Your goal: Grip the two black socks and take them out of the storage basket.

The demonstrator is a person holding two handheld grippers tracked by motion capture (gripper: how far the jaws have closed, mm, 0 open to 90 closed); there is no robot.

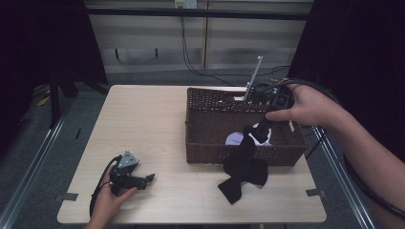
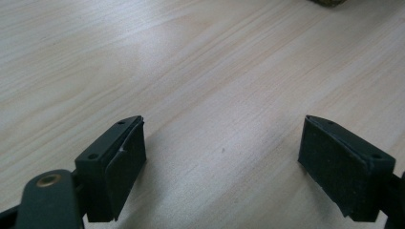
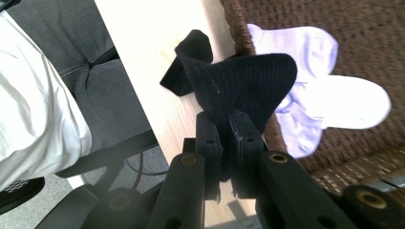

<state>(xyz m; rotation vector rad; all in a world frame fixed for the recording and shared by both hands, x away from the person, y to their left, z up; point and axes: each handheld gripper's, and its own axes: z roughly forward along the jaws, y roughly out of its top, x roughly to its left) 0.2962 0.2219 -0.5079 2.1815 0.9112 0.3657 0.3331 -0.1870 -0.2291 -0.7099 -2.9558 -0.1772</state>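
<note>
A black sock (image 1: 244, 167) hangs over the front wall of the brown wicker basket (image 1: 210, 143), its lower end lying on the table. My right gripper (image 1: 255, 130) is shut on the sock's upper end above the basket; the right gripper view shows the black sock (image 3: 239, 81) pinched between the jaws of the right gripper (image 3: 224, 143). Pale white socks (image 3: 329, 100) lie inside the basket, and a white sock (image 1: 235, 139) peeks out beside the black one. My left gripper (image 1: 145, 180) rests near the table's front left, open; the left gripper (image 2: 222, 157) has bare wood between its jaws.
The light wooden table (image 1: 143, 119) has open room left of the basket. A thin metal rod (image 1: 253, 76) stands at the basket's far rim. A person's lap and a chair show beyond the table's edge in the right gripper view.
</note>
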